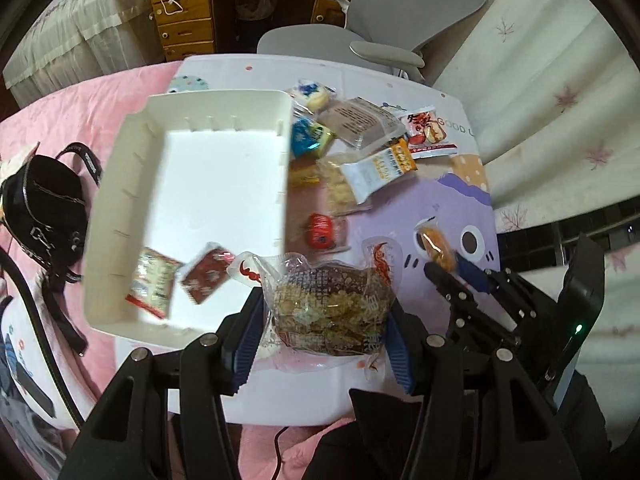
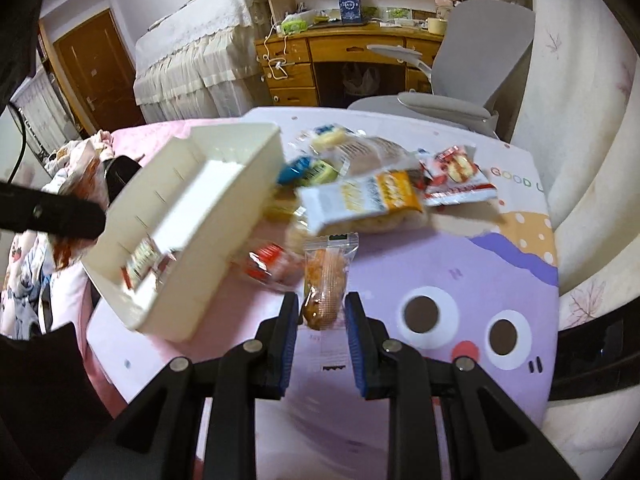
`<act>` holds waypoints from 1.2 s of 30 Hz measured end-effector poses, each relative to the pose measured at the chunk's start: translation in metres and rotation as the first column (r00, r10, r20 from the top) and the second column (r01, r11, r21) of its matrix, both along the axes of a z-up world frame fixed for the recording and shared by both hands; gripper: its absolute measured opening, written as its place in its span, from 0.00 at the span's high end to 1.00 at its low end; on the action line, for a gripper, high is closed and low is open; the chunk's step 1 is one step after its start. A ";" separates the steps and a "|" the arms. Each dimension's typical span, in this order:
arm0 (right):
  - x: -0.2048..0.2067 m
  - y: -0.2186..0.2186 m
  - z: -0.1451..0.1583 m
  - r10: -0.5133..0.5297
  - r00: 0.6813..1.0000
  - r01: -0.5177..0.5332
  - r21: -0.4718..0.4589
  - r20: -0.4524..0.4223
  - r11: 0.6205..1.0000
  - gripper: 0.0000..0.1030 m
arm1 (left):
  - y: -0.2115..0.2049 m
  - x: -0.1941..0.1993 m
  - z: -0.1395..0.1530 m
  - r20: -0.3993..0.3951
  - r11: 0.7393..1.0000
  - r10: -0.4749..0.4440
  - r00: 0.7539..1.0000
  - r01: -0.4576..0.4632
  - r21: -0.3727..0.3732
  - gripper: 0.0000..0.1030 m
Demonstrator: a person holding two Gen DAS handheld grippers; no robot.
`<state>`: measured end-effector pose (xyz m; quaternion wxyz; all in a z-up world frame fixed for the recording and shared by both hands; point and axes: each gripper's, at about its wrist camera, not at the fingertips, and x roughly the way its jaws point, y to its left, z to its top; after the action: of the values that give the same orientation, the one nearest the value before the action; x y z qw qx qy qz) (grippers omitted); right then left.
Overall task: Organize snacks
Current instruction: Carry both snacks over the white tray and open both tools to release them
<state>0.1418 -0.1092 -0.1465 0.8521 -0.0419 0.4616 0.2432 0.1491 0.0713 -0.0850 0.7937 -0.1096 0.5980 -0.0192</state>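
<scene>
Cartoon-printed table, white bin on its left side with two packets inside, loose snack pile beside it, left gripper clamped on big clear snack bag, right gripper pinching small orange cracker packet above tabletop

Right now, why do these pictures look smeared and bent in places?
Left wrist view: the white bin and its packets are motion-smeared, while the held clear pouch stays sharp. Right wrist view: the snack pile blurs; both views bow at the edges, fisheye style.
</scene>
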 end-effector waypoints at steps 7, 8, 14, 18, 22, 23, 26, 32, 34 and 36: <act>-0.025 0.055 0.028 0.023 0.999 -0.025 0.034 0.048 0.999 0.77 | 0.061 -0.024 0.014 0.032 1.000 -0.005 0.999 0.005 0.008 0.47; -0.028 0.063 0.031 0.030 0.998 -0.032 0.038 0.056 0.999 0.77 | 0.070 -0.027 0.016 0.039 1.000 -0.003 0.999 0.003 0.008 0.47; -0.044 0.109 0.044 0.056 0.993 -0.062 0.055 0.103 0.997 0.77 | 0.116 -0.038 0.018 0.063 1.000 0.010 0.998 -0.011 0.009 0.47; -0.048 0.133 0.046 0.064 0.991 -0.072 0.063 0.120 0.995 0.77 | 0.137 -0.045 0.015 0.078 0.999 -0.005 0.997 0.001 0.045 0.47; -0.056 0.157 0.045 0.081 0.988 -0.090 0.070 0.129 0.993 0.77 | 0.157 -0.049 0.006 0.078 0.998 -0.021 0.997 0.017 0.053 0.47; -0.056 0.161 0.045 0.084 0.988 -0.094 0.072 0.129 0.993 0.76 | 0.162 -0.049 0.004 0.078 0.998 -0.023 0.997 0.019 0.053 0.47; -0.057 0.173 0.042 0.088 0.988 -0.099 0.074 0.130 0.992 0.77 | 0.171 -0.047 0.001 0.087 0.997 -0.026 0.996 0.020 0.075 0.47; -0.056 0.179 0.037 0.056 0.993 -0.063 0.058 0.104 0.996 0.56 | 0.184 -0.038 -0.001 0.113 1.000 -0.011 0.994 0.008 0.025 0.23; -0.056 0.177 0.036 0.043 0.994 -0.049 0.059 0.100 0.997 0.54 | 0.184 -0.036 -0.001 0.131 1.000 -0.026 0.991 0.024 0.016 0.23; -0.057 0.175 0.034 0.028 0.996 -0.033 0.052 0.086 0.998 0.54 | 0.180 -0.033 -0.002 0.136 0.999 -0.041 0.990 0.039 0.015 0.23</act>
<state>0.0850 0.0655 -0.1124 0.8681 -0.0367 0.4174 0.2663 0.1166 0.2514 -0.0867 0.8329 -0.0912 0.5445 -0.0387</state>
